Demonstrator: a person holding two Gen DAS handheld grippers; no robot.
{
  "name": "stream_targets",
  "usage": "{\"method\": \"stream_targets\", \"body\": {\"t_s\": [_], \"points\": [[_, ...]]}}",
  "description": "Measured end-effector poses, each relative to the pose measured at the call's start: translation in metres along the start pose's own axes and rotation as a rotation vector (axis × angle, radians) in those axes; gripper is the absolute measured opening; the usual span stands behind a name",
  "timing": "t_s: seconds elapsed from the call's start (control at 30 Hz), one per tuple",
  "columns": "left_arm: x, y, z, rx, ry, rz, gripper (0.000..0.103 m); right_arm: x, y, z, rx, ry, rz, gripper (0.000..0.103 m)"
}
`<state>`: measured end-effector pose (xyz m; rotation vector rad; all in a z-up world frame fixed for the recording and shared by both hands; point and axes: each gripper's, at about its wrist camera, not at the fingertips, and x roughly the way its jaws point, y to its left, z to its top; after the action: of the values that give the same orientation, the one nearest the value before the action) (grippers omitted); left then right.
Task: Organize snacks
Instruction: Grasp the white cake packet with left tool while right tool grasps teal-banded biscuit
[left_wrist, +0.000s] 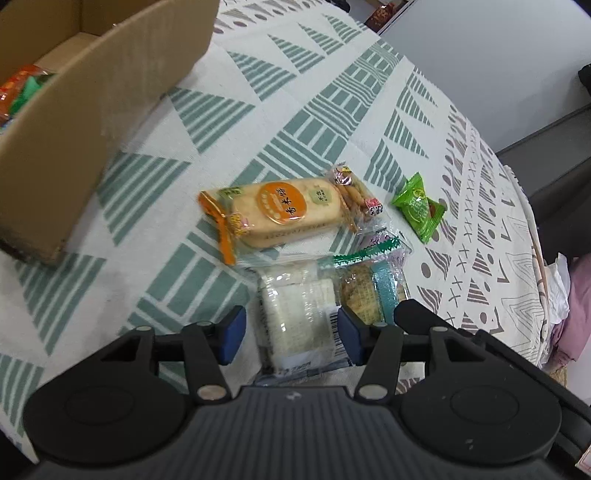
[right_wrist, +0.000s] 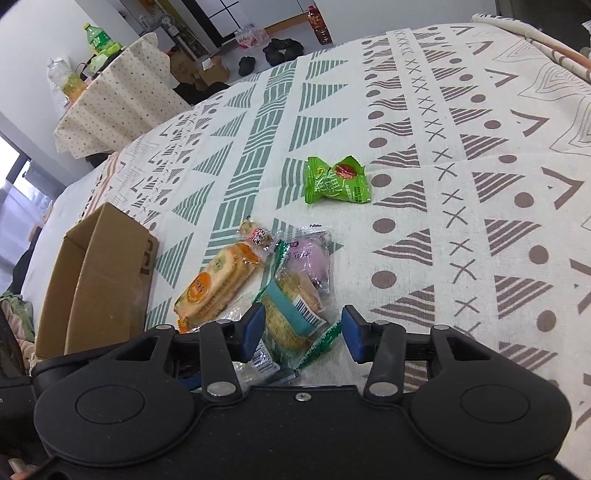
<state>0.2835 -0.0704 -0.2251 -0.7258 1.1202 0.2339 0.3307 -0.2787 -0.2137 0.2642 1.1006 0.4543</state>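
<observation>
I see my left hand-held gripper (left_wrist: 291, 338) spread around a white cracker pack (left_wrist: 295, 317), pads not touching it. My right hand-held gripper (right_wrist: 303, 334) gapes over the teal-banded pack (right_wrist: 291, 314). Snacks cluster on the table (right_wrist: 461, 110) beside the box (left_wrist: 85, 122); green candy (right_wrist: 336, 181) lies apart

The cloth (right_wrist: 424, 229) is off-white with teal striped triangles and brown-grey dots, crosses and chevrons. The box (left_wrist: 92, 122) is plain tan. One cracker pack (left_wrist: 280, 214) is orange and beige, a candy (right_wrist: 336, 181) bright green with a red spot, another pack (right_wrist: 314, 258) purple. Both grippers are black with blue pads (left_wrist: 232, 334).
</observation>
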Motion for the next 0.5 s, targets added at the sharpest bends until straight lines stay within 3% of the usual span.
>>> {"method": "stream_targets", "body": {"t_s": [0.2, 0.37, 0.5], "points": [[0.007, -0.001, 0.004, -0.010, -0.009, 0.014, 0.054, 0.010, -0.007, 0.004, 0.032, 0.007, -0.007, 0.047], [0.003, 0.003, 0.007, -0.019, 0.000, 0.010, 0.045, 0.019, -0.005, 0.006, 0.018, 0.023, -0.002, 0.050], [-0.004, 0.008, 0.010, -0.019, -0.002, 0.035, 0.044, 0.021, 0.002, 0.007, -0.012, 0.015, -0.002, 0.058]]}}
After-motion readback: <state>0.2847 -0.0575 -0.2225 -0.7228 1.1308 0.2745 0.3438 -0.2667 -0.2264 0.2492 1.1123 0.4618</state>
